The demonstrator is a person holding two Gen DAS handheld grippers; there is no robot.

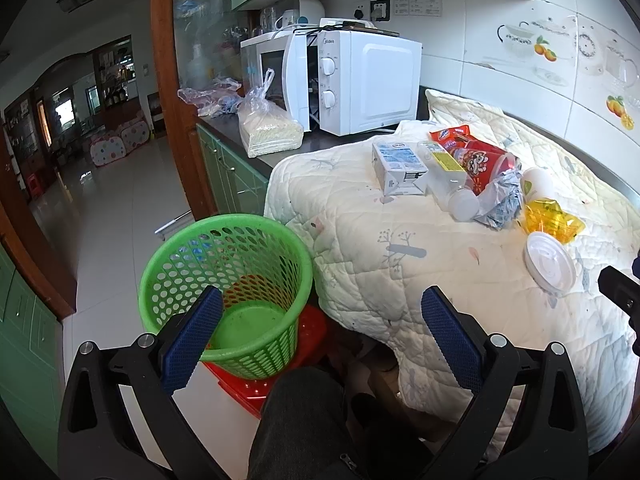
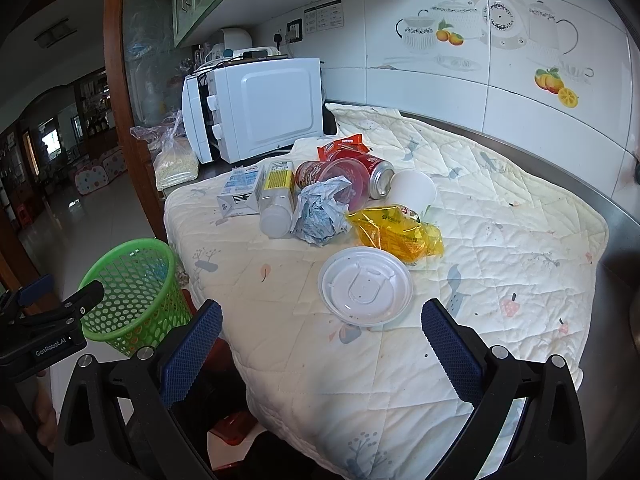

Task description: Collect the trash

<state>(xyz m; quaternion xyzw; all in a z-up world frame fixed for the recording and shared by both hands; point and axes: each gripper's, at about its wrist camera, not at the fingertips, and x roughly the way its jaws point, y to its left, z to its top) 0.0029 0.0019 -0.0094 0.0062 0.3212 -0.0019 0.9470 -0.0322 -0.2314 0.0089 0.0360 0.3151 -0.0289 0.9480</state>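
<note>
A pile of trash lies on the quilted cloth (image 2: 500, 216): a milk carton (image 2: 240, 192), a clear plastic bottle (image 2: 276, 196), crumpled paper (image 2: 320, 212), a red can (image 2: 374, 178), a white cup (image 2: 414, 190), a yellow wrapper (image 2: 396, 234) and a white plastic lid (image 2: 366, 286). A green mesh basket (image 1: 228, 292) stands empty on a red stool (image 1: 276, 376) beside the counter. My left gripper (image 1: 320, 338) is open and empty, over the basket's right side. My right gripper (image 2: 320, 340) is open and empty, just in front of the lid.
A white microwave (image 1: 360, 80) with its door ajar stands at the back of the counter, with a bag of grain (image 1: 268, 128) beside it. Green cabinets (image 1: 232, 176) run below. Tiled floor (image 1: 116, 208) lies to the left. The tiled wall (image 2: 500, 60) backs the counter.
</note>
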